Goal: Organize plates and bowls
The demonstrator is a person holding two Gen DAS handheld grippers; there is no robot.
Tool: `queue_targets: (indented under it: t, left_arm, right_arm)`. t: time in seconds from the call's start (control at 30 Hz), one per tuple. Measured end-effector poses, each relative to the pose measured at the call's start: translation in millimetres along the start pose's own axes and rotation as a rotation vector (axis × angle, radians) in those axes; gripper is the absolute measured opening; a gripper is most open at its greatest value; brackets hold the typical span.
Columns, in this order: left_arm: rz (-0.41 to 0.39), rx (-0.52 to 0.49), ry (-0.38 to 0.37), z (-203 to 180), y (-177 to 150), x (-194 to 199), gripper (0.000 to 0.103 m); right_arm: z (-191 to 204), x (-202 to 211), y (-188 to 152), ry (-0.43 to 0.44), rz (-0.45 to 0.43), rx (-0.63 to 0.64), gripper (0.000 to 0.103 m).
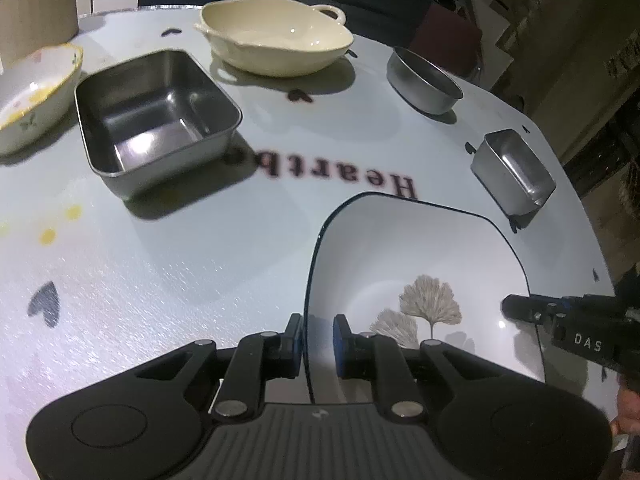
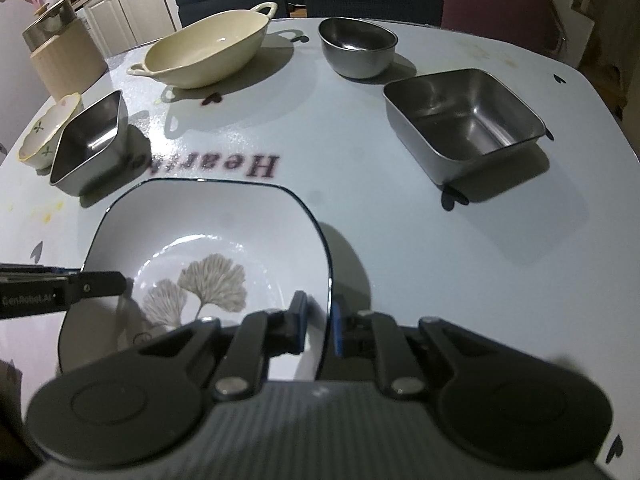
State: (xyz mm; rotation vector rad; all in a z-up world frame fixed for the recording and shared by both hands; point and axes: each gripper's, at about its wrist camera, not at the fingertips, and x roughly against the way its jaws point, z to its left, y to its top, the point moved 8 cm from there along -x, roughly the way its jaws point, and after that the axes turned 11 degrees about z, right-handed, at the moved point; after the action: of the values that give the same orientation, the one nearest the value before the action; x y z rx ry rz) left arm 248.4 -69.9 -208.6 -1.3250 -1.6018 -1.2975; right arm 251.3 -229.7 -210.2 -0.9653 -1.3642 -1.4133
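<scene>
- Your left gripper [image 1: 319,340] has its jaws clamped on the square plate's [image 1: 420,256] left rim.
- Your right gripper [image 2: 320,326] jaws clamp its right rim, near the bench's [image 2: 380,216] front edge.

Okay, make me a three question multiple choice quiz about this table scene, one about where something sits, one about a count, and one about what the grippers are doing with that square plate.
1. Where does the cream oval ceramic dish with loop handles stand?
A. at the far side of the white table
B. inside the square plate
C. stacked in a steel tray

2. How many bare steel containers stand on the table?
A. one
B. three
C. five

3. How is the white square plate with a dark rim and leaf print held?
A. by neither gripper
B. only by the right gripper
C. by both grippers, one on each side rim

Answers
1 A: it stands beyond the "Heart" lettering, near the chairs.
2 B: a deep rectangular steel tray, a round steel bowl and a square steel tray.
3 C: the left gripper and right gripper each have their fingers either side of the rim.
</scene>
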Motion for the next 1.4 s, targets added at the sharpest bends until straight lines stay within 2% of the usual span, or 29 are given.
queue_targets:
  t: [0.3,0.67,0.7,0.73,0.8,0.9,1.0,1.03,1.17,1.23,1.27,1.3,1.4]
  left_arm:
    - [0.003,-0.029,0.015,1,-3,7,0.016]
    - [-0.002,-0.055,0.011,-1,-12,21,0.018]
    - [-0.004,-0.057,0.008,-2,-13,23,0.018]
    - [-0.005,-0.058,0.004,-2,-14,26,0.019]
    - [-0.012,-0.061,-0.001,-4,-16,33,0.03]
    - [-0.042,-0.084,-0.015,-7,-20,46,0.042]
    - [-0.05,-0.1,-0.02,-8,-23,51,0.043]
    - [-0.05,-0.103,-0.02,-8,-24,51,0.043]
    - [-0.032,-0.092,0.008,-3,-22,41,0.041]
    - [-0.026,-0.086,0.018,1,-21,36,0.04]
    - [-0.022,-0.084,0.02,2,-20,34,0.037]
    - [-0.018,-0.08,0.017,3,-20,32,0.033]
    - [-0.006,-0.061,0.0,6,-18,29,0.031]
  right_arm:
    - [-1,0,-2,0.016,-0.001,-0.014,0.015]
    - [-2,5,-15,0.014,0.04,-0.016,0.018]
    - [-2,7,-17,0.016,0.038,-0.017,0.019]
    - [-3,10,-18,0.017,0.036,-0.016,0.025]
    - [-4,16,-21,0.009,0.02,-0.017,0.036]
    - [-4,31,-24,0.018,-0.022,-0.013,0.044]
    - [-5,43,-30,0.034,-0.042,-0.03,0.056]
    - [-5,44,-32,0.035,-0.041,-0.035,0.057]
    - [-7,26,-34,0.062,0.021,-0.076,0.052]
    - [-8,11,-35,0.065,0.074,-0.099,0.029]
    - [-8,7,-34,0.085,0.08,-0.108,0.025]
    - [-8,7,-32,0.104,0.074,-0.112,0.014]
    - [-7,5,-25,0.074,0.053,-0.103,0.013]
